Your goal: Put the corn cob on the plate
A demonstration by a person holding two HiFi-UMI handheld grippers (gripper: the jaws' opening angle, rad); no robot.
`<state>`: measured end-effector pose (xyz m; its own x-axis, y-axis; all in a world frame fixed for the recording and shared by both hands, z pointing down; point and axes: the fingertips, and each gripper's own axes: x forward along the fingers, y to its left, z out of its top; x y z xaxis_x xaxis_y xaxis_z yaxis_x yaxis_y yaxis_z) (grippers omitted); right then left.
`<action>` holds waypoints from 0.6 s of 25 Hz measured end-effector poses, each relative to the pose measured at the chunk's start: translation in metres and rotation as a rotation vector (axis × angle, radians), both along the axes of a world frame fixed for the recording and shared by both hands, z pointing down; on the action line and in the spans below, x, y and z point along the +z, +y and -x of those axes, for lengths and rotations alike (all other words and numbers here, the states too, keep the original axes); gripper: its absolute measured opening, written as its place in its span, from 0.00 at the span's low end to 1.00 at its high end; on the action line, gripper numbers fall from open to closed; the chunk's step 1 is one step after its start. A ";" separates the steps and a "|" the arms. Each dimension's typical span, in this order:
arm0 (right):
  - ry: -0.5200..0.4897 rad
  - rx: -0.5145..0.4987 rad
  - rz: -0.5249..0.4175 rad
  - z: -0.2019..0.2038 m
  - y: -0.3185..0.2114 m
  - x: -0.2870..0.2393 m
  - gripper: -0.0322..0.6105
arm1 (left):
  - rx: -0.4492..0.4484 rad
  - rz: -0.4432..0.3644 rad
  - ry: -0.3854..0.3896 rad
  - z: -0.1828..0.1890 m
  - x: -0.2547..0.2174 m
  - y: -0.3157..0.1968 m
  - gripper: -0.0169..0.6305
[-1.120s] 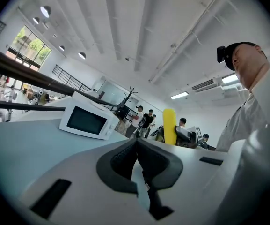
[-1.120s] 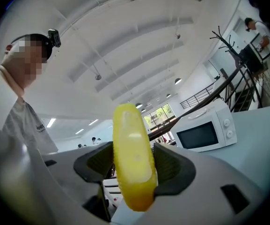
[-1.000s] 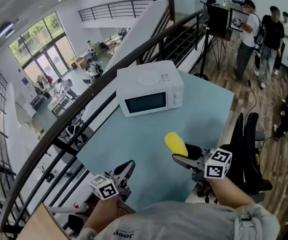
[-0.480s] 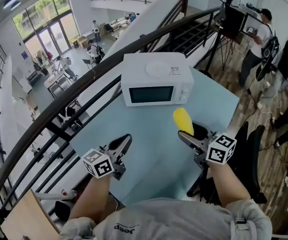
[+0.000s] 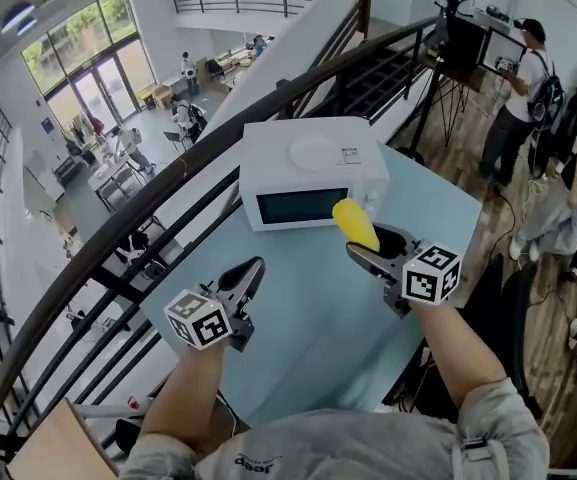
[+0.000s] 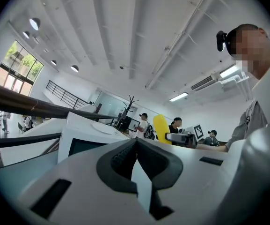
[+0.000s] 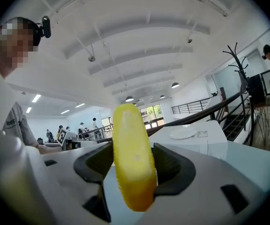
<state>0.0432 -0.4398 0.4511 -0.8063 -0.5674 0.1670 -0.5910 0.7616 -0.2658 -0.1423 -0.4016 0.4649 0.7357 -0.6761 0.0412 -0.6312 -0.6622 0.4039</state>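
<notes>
The yellow corn cob stands upright between the jaws of my right gripper, which is shut on it just in front of the white microwave. A white plate lies on top of the microwave. In the right gripper view the corn cob fills the gap of the right gripper, with the plate beyond it to the right. My left gripper hovers over the pale blue table, shut and empty. The left gripper looks at the microwave and the corn cob.
A dark railing runs along the table's far left edge, with a drop to a lower floor behind it. Several people stand at the right near a coat stand. A dark chair sits by the table's right edge.
Both grippers have moved forward toward the microwave. The corn cob, still held, now stands in front of the microwave's right side.
</notes>
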 end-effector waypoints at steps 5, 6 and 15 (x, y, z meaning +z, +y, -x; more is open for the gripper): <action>0.038 -0.004 -0.006 0.013 -0.037 0.003 0.47 | -0.012 -0.017 -0.008 0.006 -0.004 -0.027 0.05; 0.044 -0.002 -0.003 0.015 -0.045 0.004 0.47 | -0.016 -0.021 -0.010 0.007 -0.005 -0.032 0.05; 0.113 0.014 -0.001 0.030 -0.102 0.007 0.47 | -0.054 -0.041 -0.003 0.022 -0.012 -0.076 0.05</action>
